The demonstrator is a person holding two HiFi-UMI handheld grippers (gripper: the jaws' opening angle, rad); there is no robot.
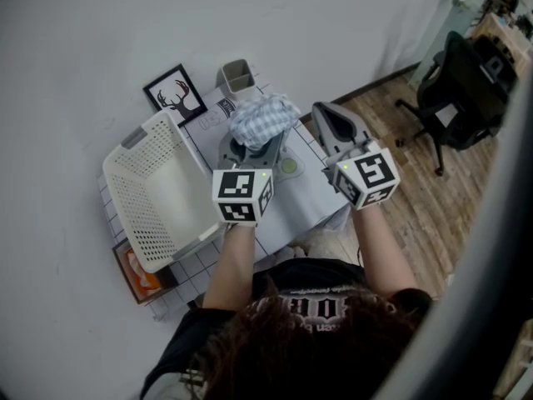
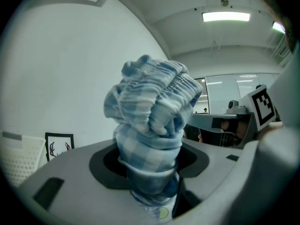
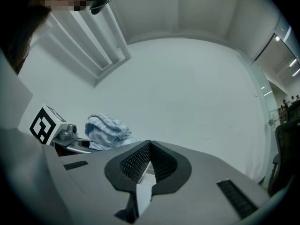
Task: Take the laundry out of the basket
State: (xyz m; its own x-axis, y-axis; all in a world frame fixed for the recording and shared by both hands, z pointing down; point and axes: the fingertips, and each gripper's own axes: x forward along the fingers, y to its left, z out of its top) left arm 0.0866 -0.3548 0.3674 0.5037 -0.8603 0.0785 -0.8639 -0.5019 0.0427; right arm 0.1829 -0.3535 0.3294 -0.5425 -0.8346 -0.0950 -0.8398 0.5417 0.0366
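**Q:** What was the left gripper (image 2: 149, 182) doing?

**A:** Its jaws were clamped on a checked garment (image 2: 152, 102), blue and white with a gathered elastic band. The cloth was bunched into a tight wad. Most of it stood up above the jaws, and a smaller twist hung below them.

**Q:** And the right gripper (image 3: 149, 146)?

**A:** Its jaws were together, the ridged black pads meeting at the tips with nothing between them. It was held just to the right of the left gripper, pointing the same way, apart from the cloth.

**Q:** Where was the garment in relation to the laundry basket (image 1: 133, 198)?

**A:** It was outside it. The head view showed the white perforated basket resting at a tilt on the left part of the table (image 1: 308, 198), its open side facing up. The left gripper was just beside the basket's right rim. The garment sat further right, over the middle of the table. I could not tell whether its hanging end touched the tabletop.

**Q:** What else was around?

**A:** The tabletop was white with a grid of thin lines. A small green dot (image 1: 289, 167) lay between the two grippers. At the table's far edge, against a pale wall, stood a framed deer print (image 1: 176, 92), with a grey container (image 1: 236, 75) to its right. To the right of the table was a wooden floor (image 1: 416, 198), and a black office chair (image 1: 454, 90) stood well apart from the table
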